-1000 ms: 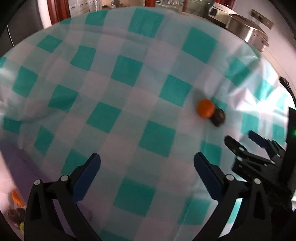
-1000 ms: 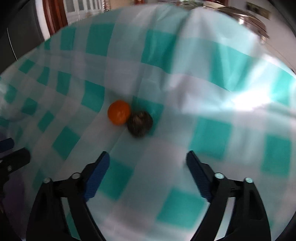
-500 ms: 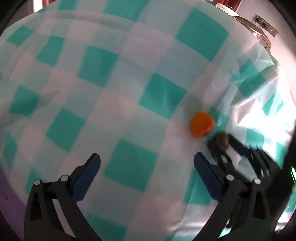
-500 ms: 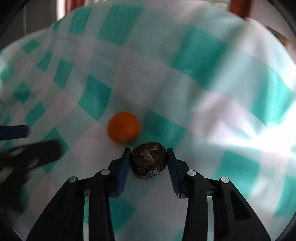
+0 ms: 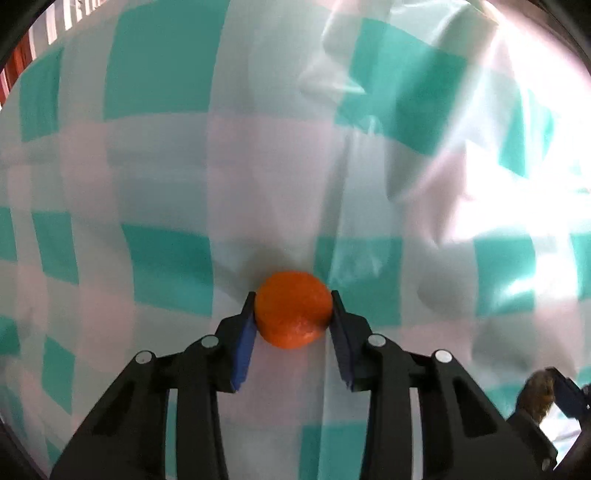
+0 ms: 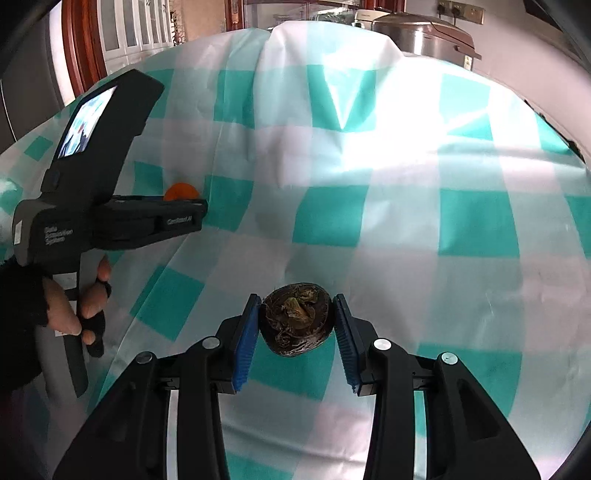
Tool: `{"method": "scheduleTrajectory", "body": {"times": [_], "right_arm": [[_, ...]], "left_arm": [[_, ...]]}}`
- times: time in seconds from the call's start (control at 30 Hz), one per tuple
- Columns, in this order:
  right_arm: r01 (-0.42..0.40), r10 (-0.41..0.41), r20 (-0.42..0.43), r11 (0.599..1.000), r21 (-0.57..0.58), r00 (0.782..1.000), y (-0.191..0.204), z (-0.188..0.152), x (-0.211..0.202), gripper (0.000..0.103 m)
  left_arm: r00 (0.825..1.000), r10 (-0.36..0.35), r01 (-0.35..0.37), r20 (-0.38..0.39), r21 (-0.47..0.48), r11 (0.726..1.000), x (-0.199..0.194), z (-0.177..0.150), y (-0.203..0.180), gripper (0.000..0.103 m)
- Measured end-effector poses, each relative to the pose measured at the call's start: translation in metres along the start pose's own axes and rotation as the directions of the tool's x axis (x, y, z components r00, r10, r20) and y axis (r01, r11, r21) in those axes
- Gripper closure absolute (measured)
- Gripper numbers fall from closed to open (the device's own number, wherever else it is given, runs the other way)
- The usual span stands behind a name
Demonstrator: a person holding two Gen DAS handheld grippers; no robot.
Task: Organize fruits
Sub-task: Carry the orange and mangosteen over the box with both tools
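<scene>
- At the far left of the right wrist view, the person's left hand (image 6: 75, 306) wraps the pistol grip of the left gripper (image 6: 192, 212), fingers curled round the handle, a dark sleeve at the wrist.
- The tool's body reaches level toward the right, its small screen (image 6: 86, 122) tilted up and back, and its jaws sit low over the checked tablecloth (image 6: 406, 155).
- Just past its tip, the top of the orange fruit (image 6: 181, 190) peeks above the black fingers.
- In the left wrist view, the left gripper (image 5: 291, 317) is clamped on that orange fruit (image 5: 292, 308): both blue pads (image 5: 244, 338) press its sides, and the fruit sits against the cloth (image 5: 258, 166).
- At the lower right corner of that view, the dark brown fruit (image 5: 537, 395) shows between blurred blue tips of the other tool.
- In the right wrist view, the right gripper (image 6: 295, 321) holds the dark brown fruit (image 6: 295, 323) squeezed between its blue pads (image 6: 345, 338), its dried stalk end facing the camera.
- Whether this fruit touches the cloth or is held above it, I cannot tell.
- Beyond the table's far right edge stands a metal pot (image 6: 424, 35).
</scene>
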State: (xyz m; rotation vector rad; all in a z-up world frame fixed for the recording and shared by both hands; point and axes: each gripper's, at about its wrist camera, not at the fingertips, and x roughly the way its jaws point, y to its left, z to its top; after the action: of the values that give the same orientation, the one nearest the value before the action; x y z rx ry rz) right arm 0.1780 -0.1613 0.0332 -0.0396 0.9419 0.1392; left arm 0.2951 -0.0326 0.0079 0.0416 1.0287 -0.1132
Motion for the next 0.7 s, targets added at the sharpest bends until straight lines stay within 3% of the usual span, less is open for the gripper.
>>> {"method": "scheduleTrajectory", "body": {"times": [0.1,0.37,0.5,0.7], "right_arm": [[-0.025,0.026,-0.018,0.998,0.059,1.0,-0.009,-0.01,-0.006,0.064],[-0.069,0.071,-0.029,0.996,0.059,0.997,-0.005,-0.056,-0.047,0.064],[-0.106,0.107,-0.017,0.993,0.043,0.994,0.0,-0.073,-0.081,0.064],[-0.192,0.193,0.043,0.981,-0.033,0.98,0.012,-0.108,-0.178,0.064]], "left_arm": [[1.0,0.008,-0.008,-0.01,0.026,1.0,-0.016,-0.022,-0.005,0.067],[0.999,0.011,-0.008,-0.043,0.077,0.997,-0.082,-0.099,-0.026,0.067],[0.999,0.031,-0.029,-0.03,0.083,0.996,-0.131,-0.133,-0.038,0.067],[0.997,0.076,-0.076,0.017,0.016,0.997,-0.252,-0.209,-0.032,0.067]]}}
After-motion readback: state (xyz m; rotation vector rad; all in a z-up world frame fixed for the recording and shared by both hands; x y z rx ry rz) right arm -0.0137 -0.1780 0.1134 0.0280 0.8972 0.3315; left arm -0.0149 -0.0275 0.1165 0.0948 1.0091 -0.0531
